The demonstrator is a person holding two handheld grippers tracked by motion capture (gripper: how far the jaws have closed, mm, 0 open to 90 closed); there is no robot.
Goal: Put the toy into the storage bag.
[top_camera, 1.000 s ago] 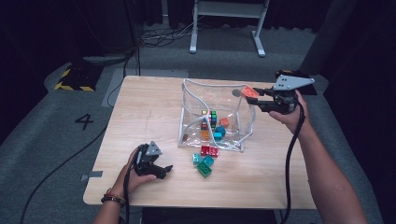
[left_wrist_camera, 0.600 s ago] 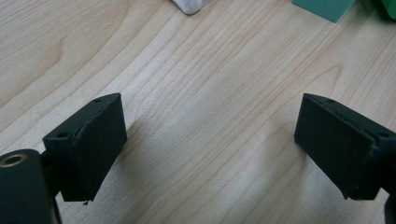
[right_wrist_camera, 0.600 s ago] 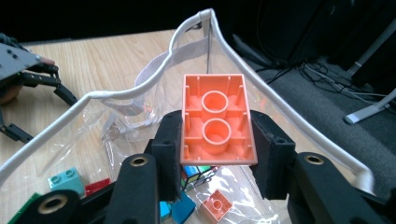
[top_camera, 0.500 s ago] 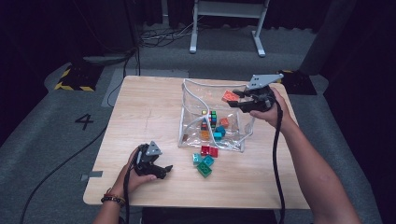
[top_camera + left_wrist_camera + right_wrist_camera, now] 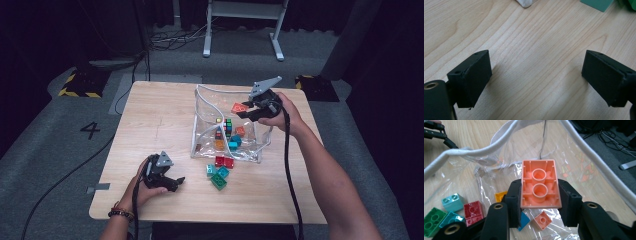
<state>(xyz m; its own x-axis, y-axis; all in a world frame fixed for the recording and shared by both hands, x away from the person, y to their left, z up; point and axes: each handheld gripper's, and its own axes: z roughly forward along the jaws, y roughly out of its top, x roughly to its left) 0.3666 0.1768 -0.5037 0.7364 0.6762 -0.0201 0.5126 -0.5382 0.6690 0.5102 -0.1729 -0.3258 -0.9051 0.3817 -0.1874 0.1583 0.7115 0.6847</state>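
My right gripper [image 5: 246,110] [image 5: 540,197] is shut on an orange brick [image 5: 238,107] [image 5: 540,185], held underside up. It hangs over the open mouth of a clear plastic bag [image 5: 205,132] with a white rim [image 5: 461,153]. Inside the bag lie several bricks, among them a small orange one [image 5: 542,220] and a yellow one [image 5: 500,195]. My left gripper [image 5: 177,181] [image 5: 539,75] rests low on the table near the front left, open with bare wood between its fingers.
Outside the bag's front lie a red brick [image 5: 224,161] [image 5: 473,210], teal bricks [image 5: 211,170] [image 5: 452,201] and a green brick [image 5: 218,181] [image 5: 432,218]. The wooden table [image 5: 150,115] has free room on its left half. A metal stand [image 5: 240,20] is on the floor behind.
My right gripper has carried the orange brick leftward and a little down, from beyond the bag's right side to above its opening. The left gripper has stayed put.
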